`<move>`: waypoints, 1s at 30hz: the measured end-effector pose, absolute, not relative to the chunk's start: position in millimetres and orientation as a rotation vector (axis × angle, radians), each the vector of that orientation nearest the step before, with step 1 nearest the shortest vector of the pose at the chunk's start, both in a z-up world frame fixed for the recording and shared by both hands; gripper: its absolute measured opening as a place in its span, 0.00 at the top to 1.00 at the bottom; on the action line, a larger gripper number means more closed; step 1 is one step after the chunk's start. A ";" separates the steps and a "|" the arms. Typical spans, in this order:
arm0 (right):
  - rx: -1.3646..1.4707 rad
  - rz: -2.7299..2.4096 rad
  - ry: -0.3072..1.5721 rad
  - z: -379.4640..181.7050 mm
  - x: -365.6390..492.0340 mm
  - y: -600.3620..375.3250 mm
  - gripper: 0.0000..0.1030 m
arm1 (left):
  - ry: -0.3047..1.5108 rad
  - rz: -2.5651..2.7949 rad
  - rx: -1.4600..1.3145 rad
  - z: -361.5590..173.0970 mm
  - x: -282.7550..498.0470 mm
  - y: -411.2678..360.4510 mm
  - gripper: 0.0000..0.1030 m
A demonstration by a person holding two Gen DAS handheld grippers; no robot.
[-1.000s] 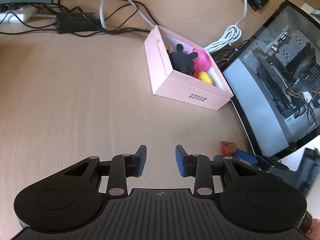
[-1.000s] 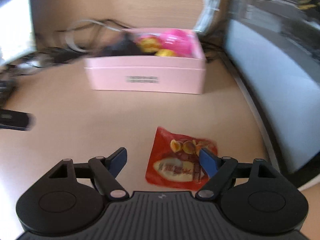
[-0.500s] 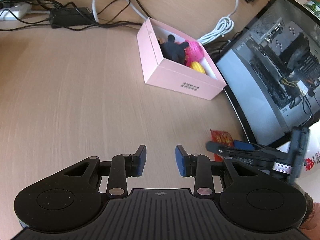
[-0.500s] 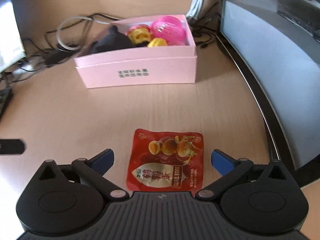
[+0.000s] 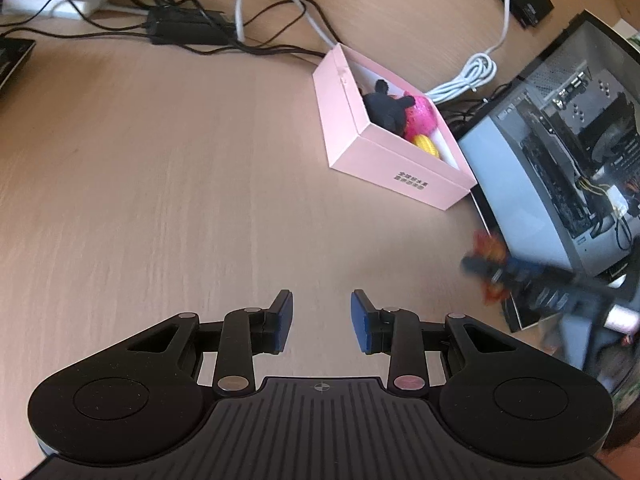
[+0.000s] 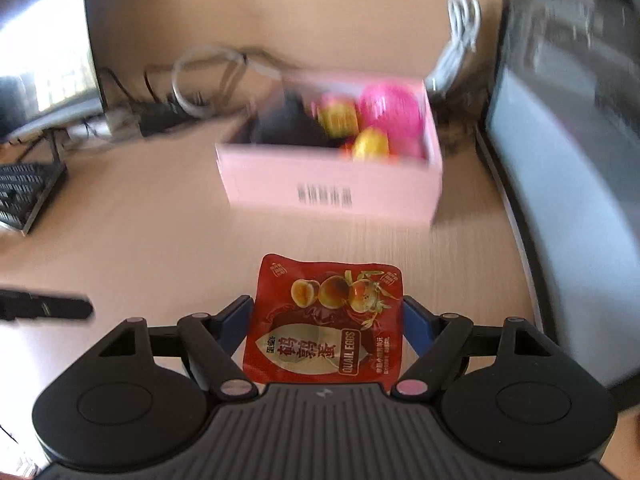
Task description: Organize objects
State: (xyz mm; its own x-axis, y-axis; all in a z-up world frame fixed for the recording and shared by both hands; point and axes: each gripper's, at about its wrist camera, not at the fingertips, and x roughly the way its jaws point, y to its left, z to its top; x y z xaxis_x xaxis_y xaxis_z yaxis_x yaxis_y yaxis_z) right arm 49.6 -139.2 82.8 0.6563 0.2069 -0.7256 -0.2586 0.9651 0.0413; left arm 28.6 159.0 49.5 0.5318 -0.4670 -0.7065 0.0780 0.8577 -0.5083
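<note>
A red quail-egg snack packet [image 6: 326, 320] sits between the blue pads of my right gripper [image 6: 326, 316], which is shut on its two sides and holds it above the desk. It shows blurred in the left wrist view [image 5: 490, 268] at the right. A pink open box [image 6: 332, 188] stands ahead, holding a black plush toy [image 5: 386, 110], a pink ball [image 5: 420, 118] and a yellow item [image 5: 426, 146]. My left gripper [image 5: 322, 320] is open and empty over bare desk, left of and nearer than the box [image 5: 396, 168].
A glass-sided computer case [image 5: 560, 152] stands at the right, close to the box. Cables and a power brick [image 5: 188, 30] lie along the back. A keyboard corner [image 6: 24, 196] and a monitor [image 6: 44, 44] are at the left. The wooden desk [image 5: 160, 180] spreads left of the box.
My right gripper has closed from wide open onto the packet's sides and lifted it off the desk. The left gripper has shifted a little and stays open.
</note>
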 end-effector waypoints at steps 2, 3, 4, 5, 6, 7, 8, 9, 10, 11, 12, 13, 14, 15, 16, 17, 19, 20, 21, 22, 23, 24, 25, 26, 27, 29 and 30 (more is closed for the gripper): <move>-0.074 0.273 0.751 104.0 60.7 -136.2 0.24 | 0.958 -0.331 -0.457 49.0 26.5 161.5 0.66; -0.083 0.275 0.720 114.9 67.9 -133.8 0.24 | 0.958 -0.328 -0.463 48.5 25.4 162.8 0.66; -0.098 0.277 0.685 126.6 77.3 -130.4 0.24 | 0.958 -0.326 -0.467 48.0 24.5 163.8 0.66; -0.114 0.274 0.645 139.1 88.6 -126.5 0.24 | 0.961 -0.325 -0.469 47.4 24.0 164.1 0.66; -0.124 0.272 0.608 150.8 101.7 -122.6 0.24 | 0.964 -0.325 -0.470 47.0 23.5 164.3 0.66; -0.127 0.270 0.580 161.4 114.9 -119.2 0.24 | 0.966 -0.325 -0.470 46.7 23.2 164.3 0.66; -0.121 0.265 0.560 171.5 130.8 -116.4 0.24 | 0.967 -0.326 -0.470 46.7 22.9 164.3 0.66; -0.104 0.256 0.545 180.1 147.1 -114.7 0.23 | 0.966 -0.326 -0.470 46.6 22.7 164.3 0.66; -0.077 0.245 0.535 188.6 163.1 -114.6 0.17 | 0.966 -0.326 -0.471 46.4 22.5 164.3 0.66; -0.047 0.225 0.526 195.5 177.6 -115.8 0.13 | 0.967 -0.326 -0.471 46.3 22.3 164.4 0.66; -0.016 0.194 0.520 200.5 188.1 -118.3 0.10 | 0.968 -0.324 -0.470 46.3 21.9 164.4 0.66; 0.012 0.173 0.521 203.7 194.4 -120.6 0.10 | 0.970 -0.325 -0.471 46.0 21.0 165.2 0.66; 0.047 0.163 0.525 205.9 197.7 -124.7 0.10 | 0.973 -0.326 -0.472 45.2 20.3 165.9 0.66; 0.082 0.162 0.525 206.7 196.5 -131.0 0.08 | 0.978 -0.329 -0.473 43.9 19.6 167.8 0.66; 0.104 0.159 0.523 205.3 192.5 -136.4 0.02 | 0.985 -0.330 -0.475 41.8 19.5 168.4 0.66; 0.117 0.153 0.525 201.9 188.1 -141.7 0.00 | 0.991 -0.331 -0.476 39.5 19.9 169.3 0.66; 0.093 0.143 0.552 190.5 176.7 -148.4 0.00 | 1.007 -0.335 -0.476 34.4 22.8 168.1 0.66; 0.068 0.133 0.566 182.8 169.8 -150.5 0.00 | 1.011 -0.339 -0.473 33.1 24.5 166.3 0.66; 0.043 0.125 0.584 172.6 160.8 -153.1 0.00 | 1.013 -0.347 -0.467 32.3 26.6 163.4 0.66; 0.027 0.123 0.605 163.6 153.4 -154.9 0.00 | 1.012 -0.357 -0.457 32.1 29.2 159.1 0.66; 0.021 0.119 0.630 153.2 144.1 -157.8 0.00 | 1.010 -0.367 -0.445 32.3 31.5 155.2 0.66; 0.024 0.116 0.658 141.5 134.0 -160.6 0.00 | 1.007 -0.378 -0.429 33.1 33.9 149.6 0.66; 0.034 0.113 0.689 128.5 121.1 -163.6 0.00 | 1.003 -0.387 -0.411 33.7 35.6 144.0 0.66; 0.045 0.107 0.719 116.4 109.3 -165.5 0.00 | 0.995 -0.395 -0.383 34.6 36.9 137.1 0.66; 0.062 0.096 0.751 105.4 99.2 -166.1 0.00 | 0.981 -0.397 -0.352 35.6 36.5 131.0 0.66; 0.110 0.073 0.814 83.8 75.5 -170.5 0.00 | 0.921 -0.393 -0.259 38.7 33.5 118.0 0.66; 0.129 0.063 0.837 75.9 66.2 -170.1 0.00 | 0.885 -0.385 -0.211 40.0 31.7 112.4 0.66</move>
State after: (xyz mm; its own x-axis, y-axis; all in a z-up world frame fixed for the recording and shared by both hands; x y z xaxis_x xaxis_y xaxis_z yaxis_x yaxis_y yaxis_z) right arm 66.2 -170.1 75.9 0.6680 0.1067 -0.7364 -0.0049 0.9903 0.1390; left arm 31.7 112.4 40.0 0.5711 -0.4116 -0.7102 0.2395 0.9111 -0.3354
